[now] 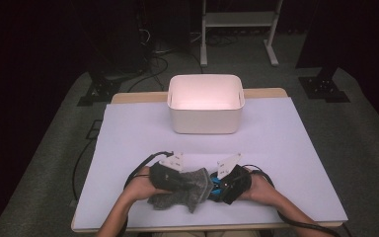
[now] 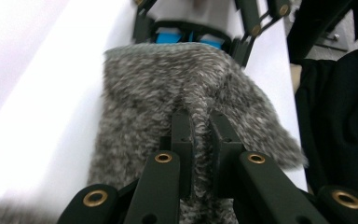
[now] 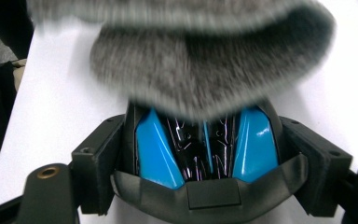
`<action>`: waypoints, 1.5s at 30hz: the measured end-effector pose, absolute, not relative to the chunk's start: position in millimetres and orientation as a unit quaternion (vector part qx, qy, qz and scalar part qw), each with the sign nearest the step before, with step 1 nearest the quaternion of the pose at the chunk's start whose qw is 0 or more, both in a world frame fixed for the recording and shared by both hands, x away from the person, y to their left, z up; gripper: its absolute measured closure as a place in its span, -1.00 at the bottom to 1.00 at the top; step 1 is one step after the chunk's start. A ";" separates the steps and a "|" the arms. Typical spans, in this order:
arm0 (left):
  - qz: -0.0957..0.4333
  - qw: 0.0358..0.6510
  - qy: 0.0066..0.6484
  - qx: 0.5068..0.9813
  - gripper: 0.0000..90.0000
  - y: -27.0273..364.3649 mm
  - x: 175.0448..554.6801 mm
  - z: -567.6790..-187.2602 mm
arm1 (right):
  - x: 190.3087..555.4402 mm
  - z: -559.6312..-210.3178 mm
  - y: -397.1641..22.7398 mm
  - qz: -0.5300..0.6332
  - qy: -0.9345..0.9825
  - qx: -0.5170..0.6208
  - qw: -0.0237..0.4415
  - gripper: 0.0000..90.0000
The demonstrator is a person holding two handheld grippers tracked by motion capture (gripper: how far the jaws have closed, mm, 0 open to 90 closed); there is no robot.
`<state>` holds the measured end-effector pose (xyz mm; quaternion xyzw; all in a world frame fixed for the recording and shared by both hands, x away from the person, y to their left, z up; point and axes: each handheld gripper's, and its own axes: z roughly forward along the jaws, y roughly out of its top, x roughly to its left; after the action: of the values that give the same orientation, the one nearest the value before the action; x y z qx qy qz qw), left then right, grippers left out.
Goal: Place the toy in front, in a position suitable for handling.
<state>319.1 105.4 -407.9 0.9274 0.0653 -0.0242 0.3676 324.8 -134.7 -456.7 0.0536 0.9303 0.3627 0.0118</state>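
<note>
At the near edge of the bench (image 1: 286, 163), both hands meet over a grey fuzzy sock (image 1: 187, 192), which lies between them, just in front of the person. The left gripper (image 1: 177, 181) has its fingers (image 2: 182, 135) pinched tight on a raised ridge of the sock, with the pile bunching up between them. That grip seems meant to anchor the soft fabric and keep it taut, so its far end cannot slide or sag. The right gripper (image 1: 223, 188) faces it from the right. Its fingers stand wide apart but are clamped on either side of a blue clip (image 3: 254, 140), whose black toothed inside points at the sock. The sock's edge hangs right over the clip's mouth, touching or nearly so; whether it is already between the teeth is hard to tell. Holding the clip by its flanks probably keeps its mouth aimed squarely at the fabric. A white bin (image 1: 205, 123) stands well apart at the far middle of the bench, out of the way of the two hands and likely the place where the finished piece goes.
</note>
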 end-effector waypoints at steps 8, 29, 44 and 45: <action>-0.030 0.366 0.017 0.930 0.84 58.9 323.8 -400.7 | 324.2 -457.1 -134.7 0.365 0.929 0.059 0.012 -0.53; 0.007 0.348 0.095 0.932 0.84 123.4 335.4 -395.2 | 324.3 -457.5 -135.5 0.368 0.928 0.061 0.011 -0.54; -0.021 0.340 0.126 0.932 0.84 144.1 332.3 -420.4 | 323.9 -457.5 -135.3 0.368 0.927 0.066 0.010 -0.54; -0.024 0.342 0.122 0.931 0.84 141.7 333.0 -419.7 | 324.0 -457.5 -135.1 0.368 0.927 0.066 0.010 -0.54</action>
<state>333.0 141.7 -419.7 0.9313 0.1223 -0.0235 0.3424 324.0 -135.1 -457.5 0.0656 0.9273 0.3683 0.0101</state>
